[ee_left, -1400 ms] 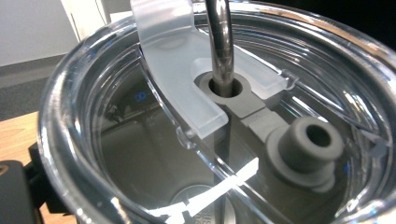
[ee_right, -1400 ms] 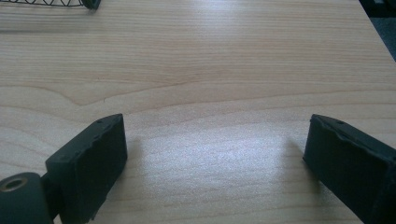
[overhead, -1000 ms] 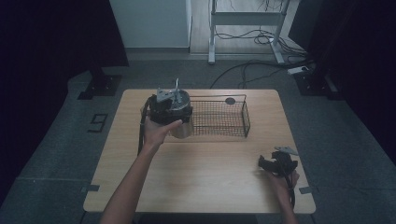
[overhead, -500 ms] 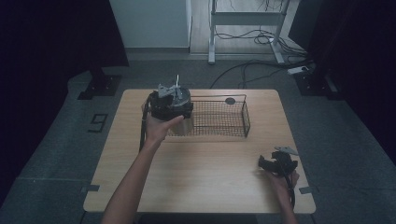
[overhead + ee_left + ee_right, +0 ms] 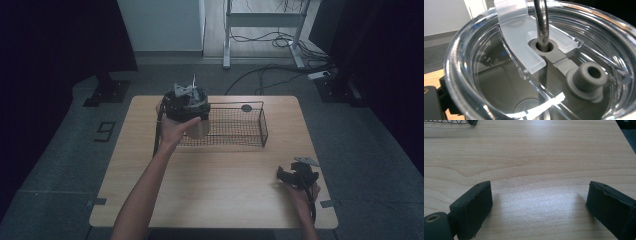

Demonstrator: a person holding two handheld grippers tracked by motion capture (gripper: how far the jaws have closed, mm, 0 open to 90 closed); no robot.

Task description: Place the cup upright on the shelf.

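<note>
Left gripper (image 5: 186,107), clamped on the tumbler (image 5: 198,125), has carried it slightly toward the wire basket (image 5: 252,135) since a second ago; the cup now hangs at the basket's near-left corner, its clear lid (image 5: 529,55) and metal straw (image 5: 542,22) close under the camera. Likely placing it into the basket. Right gripper (image 5: 295,176) rests well right of the basket, jaws wide apart, holding nothing.

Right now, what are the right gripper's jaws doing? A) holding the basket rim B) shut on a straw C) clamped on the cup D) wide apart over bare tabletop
D: in the right gripper view the right gripper has its jaws spread wide with nothing but the wooden table between them; the cup is over at the left gripper, by the wire basket.
</note>
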